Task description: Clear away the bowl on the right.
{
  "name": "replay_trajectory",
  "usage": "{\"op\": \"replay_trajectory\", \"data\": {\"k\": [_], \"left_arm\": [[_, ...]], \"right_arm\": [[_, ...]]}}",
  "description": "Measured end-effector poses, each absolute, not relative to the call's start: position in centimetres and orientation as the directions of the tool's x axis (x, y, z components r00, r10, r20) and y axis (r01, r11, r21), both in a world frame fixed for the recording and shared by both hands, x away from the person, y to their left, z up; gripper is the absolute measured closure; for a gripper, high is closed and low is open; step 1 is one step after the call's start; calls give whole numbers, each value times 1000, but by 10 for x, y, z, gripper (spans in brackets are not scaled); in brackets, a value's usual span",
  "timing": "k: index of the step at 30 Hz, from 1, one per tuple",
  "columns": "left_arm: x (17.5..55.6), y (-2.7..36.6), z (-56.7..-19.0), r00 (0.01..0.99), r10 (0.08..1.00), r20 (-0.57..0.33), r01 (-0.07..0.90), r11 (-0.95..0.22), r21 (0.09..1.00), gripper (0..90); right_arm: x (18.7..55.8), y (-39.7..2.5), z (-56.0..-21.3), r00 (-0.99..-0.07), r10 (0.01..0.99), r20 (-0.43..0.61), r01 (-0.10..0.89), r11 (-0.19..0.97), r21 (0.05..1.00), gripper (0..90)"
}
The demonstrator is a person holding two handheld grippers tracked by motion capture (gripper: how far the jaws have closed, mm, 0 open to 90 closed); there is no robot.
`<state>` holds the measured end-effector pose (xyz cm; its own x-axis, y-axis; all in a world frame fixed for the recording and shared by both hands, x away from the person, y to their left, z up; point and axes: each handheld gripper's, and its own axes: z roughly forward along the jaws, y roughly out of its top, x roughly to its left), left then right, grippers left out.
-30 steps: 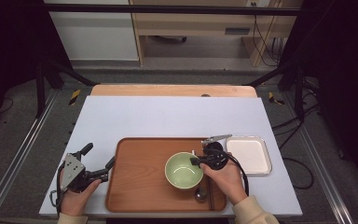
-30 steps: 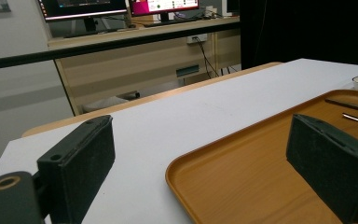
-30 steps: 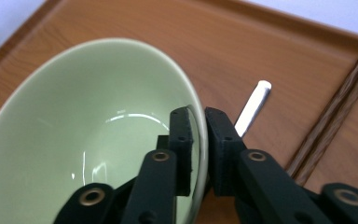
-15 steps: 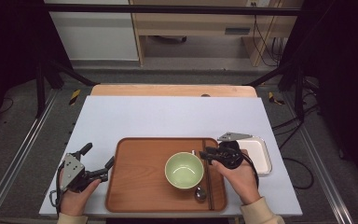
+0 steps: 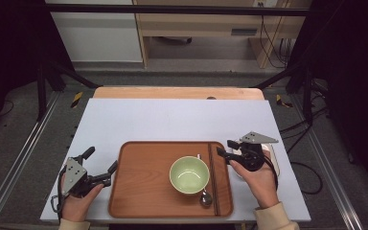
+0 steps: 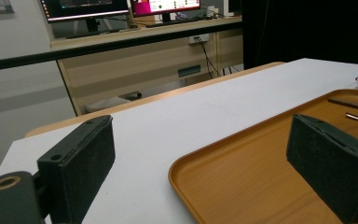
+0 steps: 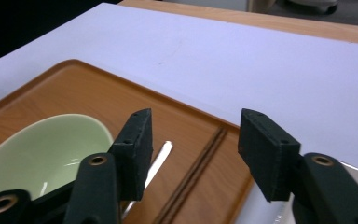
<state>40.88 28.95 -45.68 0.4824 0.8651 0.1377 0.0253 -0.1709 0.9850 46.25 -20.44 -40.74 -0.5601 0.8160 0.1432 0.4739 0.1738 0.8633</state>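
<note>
The right hand-held gripper is hovering wide apart over the chopsticks beside the green bowl; the left hand-held gripper is also gaping apart.

White dish beside tray

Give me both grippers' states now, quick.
Left gripper: open, holding nothing, at the tray edge.
Right gripper: open, holding nothing, above the chopsticks.

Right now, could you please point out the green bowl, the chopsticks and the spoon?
green bowl (image 5: 189,175), high view, inner bottom.
chopsticks (image 5: 212,177), high view, middle of the pair.
spoon (image 5: 205,198), high view, its rounded end.
</note>
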Motion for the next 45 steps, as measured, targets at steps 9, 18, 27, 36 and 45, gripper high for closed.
{"op": "replay_trajectory", "data": {"k": [9,18,27,36,45], "left_arm": [[409,290,-457,482,866,136,25,-169,985,73],[409,290,-457,481,866,133,24,-165,986,72],[410,290,-457,481,867,126,27,-159,987,72],[409,290,-457,482,867,128,27,-161,987,73],[411,289,-458,484,865,131,33,-167,985,73]], "right_arm": [[463,-228,-407,-489,867,96,442,151,884,280],[463,-251,-410,-449,893,26,430,191,882,141],[461,-284,-416,-349,937,-3,432,164,887,207],[457,-308,-427,-294,955,-41,382,157,911,257],[458,-323,-430,-235,971,-38,429,139,893,218]]}}
